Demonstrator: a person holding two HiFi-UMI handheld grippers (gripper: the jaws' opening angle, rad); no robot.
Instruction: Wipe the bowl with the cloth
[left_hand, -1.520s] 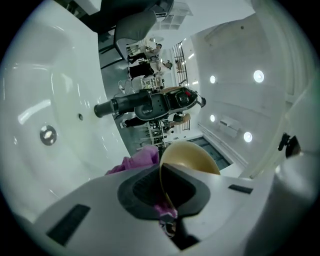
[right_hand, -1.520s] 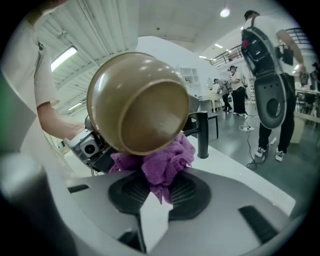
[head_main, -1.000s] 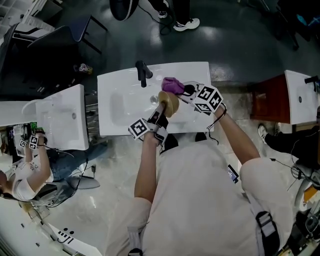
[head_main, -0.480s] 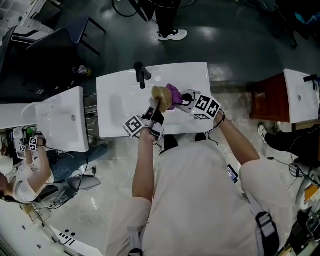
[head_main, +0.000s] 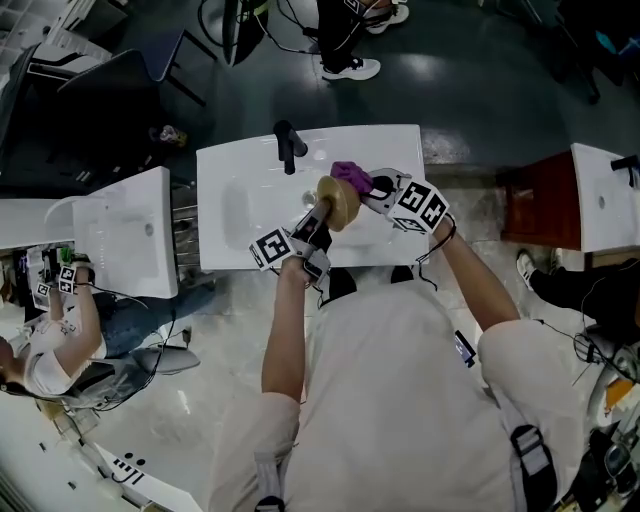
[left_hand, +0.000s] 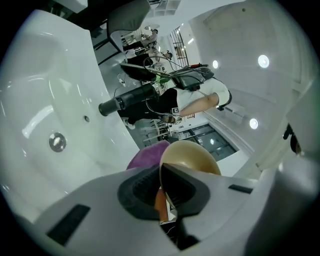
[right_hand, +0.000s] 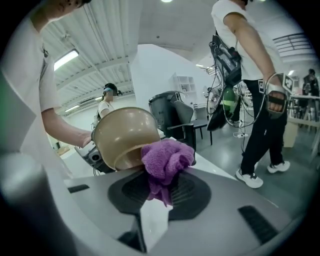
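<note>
Holding bowl (head_main: 338, 203) w/ L gripper (left_hand: 162, 174), cloth (right_hand: 167, 159) w/ R gripper (right_hand: 161, 180).

White sink (head_main: 225, 240), black faucet (head_main: 288, 147) seemingly at its far edge

No word, number or brand name can be read in any view. The only printed marks are black-and-white square markers: on the marker cube (head_main: 272, 248) of the left gripper (head_main: 325, 212), on the marker cube (head_main: 420, 204) of the right gripper (head_main: 370, 186), and on a further marker cube (head_main: 65, 283) held by another person at the head view's left edge. These are block patterns, not letters. A few dark marks on a white panel (head_main: 125, 468) at the bottom left of the head view are too small to read.
</note>
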